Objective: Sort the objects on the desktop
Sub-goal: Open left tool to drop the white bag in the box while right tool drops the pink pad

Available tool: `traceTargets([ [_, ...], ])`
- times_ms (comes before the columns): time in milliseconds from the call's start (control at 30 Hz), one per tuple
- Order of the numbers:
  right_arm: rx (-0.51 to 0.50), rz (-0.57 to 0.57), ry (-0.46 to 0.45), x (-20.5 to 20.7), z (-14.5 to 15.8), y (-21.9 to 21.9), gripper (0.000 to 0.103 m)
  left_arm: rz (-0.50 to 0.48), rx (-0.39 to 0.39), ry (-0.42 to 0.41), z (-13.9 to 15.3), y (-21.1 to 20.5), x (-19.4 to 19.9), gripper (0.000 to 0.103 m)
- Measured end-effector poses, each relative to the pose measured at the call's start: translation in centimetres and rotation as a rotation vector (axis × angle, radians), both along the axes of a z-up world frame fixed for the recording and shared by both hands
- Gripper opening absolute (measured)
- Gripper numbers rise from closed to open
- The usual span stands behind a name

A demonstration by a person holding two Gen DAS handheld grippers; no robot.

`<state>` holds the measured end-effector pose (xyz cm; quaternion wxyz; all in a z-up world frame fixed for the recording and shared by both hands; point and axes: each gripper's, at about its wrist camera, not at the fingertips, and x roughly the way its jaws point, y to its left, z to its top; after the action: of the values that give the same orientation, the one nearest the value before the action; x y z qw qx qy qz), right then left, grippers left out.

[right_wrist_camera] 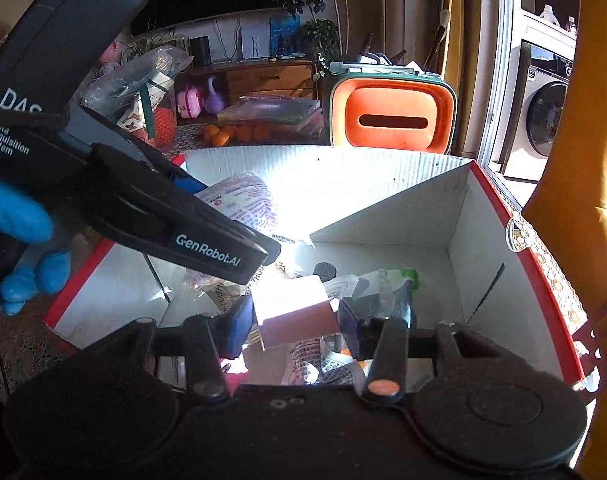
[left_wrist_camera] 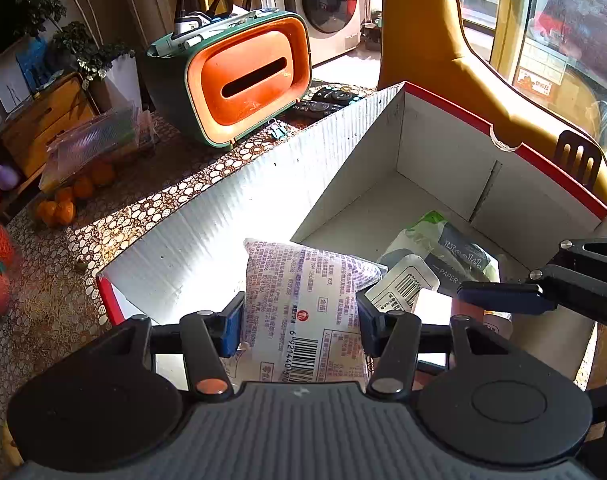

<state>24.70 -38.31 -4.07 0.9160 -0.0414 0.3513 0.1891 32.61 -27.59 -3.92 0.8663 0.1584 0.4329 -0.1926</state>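
My left gripper (left_wrist_camera: 299, 320) is shut on a white snack packet (left_wrist_camera: 303, 300) with purple print and a barcode, held over the near end of a white cardboard box with a red rim (left_wrist_camera: 443, 148). My right gripper (right_wrist_camera: 293, 320) is shut on a small pink-and-white box (right_wrist_camera: 297, 312), also over the cardboard box (right_wrist_camera: 475, 240). The right gripper shows at the right in the left wrist view (left_wrist_camera: 499, 292). The left gripper with the packet (right_wrist_camera: 239, 200) shows at the left in the right wrist view. A tissue pack (left_wrist_camera: 443, 248) and other packets lie inside the box.
A green and orange tissue holder (left_wrist_camera: 239, 80) stands behind the box, with remote controls (left_wrist_camera: 327, 100) beside it. Oranges (left_wrist_camera: 67, 200) and a plastic bag (left_wrist_camera: 95, 140) lie at the left on the lace tablecloth. A yellow chair back (left_wrist_camera: 443, 40) stands at the right.
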Motion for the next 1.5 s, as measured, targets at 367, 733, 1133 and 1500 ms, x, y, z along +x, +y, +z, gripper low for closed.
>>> traceTargets([
  [367, 0.002, 0.001, 0.036, 0.5, -0.7, 0.1, 0.046, -0.023, 0.028, 0.050, -1.3, -0.8, 0.2, 0.054],
  [733, 0.004, -0.015, 0.041, 0.1, -0.3, 0.0, 0.055, -0.022, -0.034, 0.018, -0.3, 0.0, -0.7, 0.059],
  [1133, 0.014, -0.055, 0.008, -1.5, 1.5, -0.4, 0.069, 0.009, -0.131, -0.061, 3.4, 2.3, -3.7, 0.062],
  [1500, 0.076, -0.094, -0.046, -4.4, 4.5, -0.6, 0.080, 0.001, -0.213, -0.135, 7.1, 5.1, -8.1, 0.067],
])
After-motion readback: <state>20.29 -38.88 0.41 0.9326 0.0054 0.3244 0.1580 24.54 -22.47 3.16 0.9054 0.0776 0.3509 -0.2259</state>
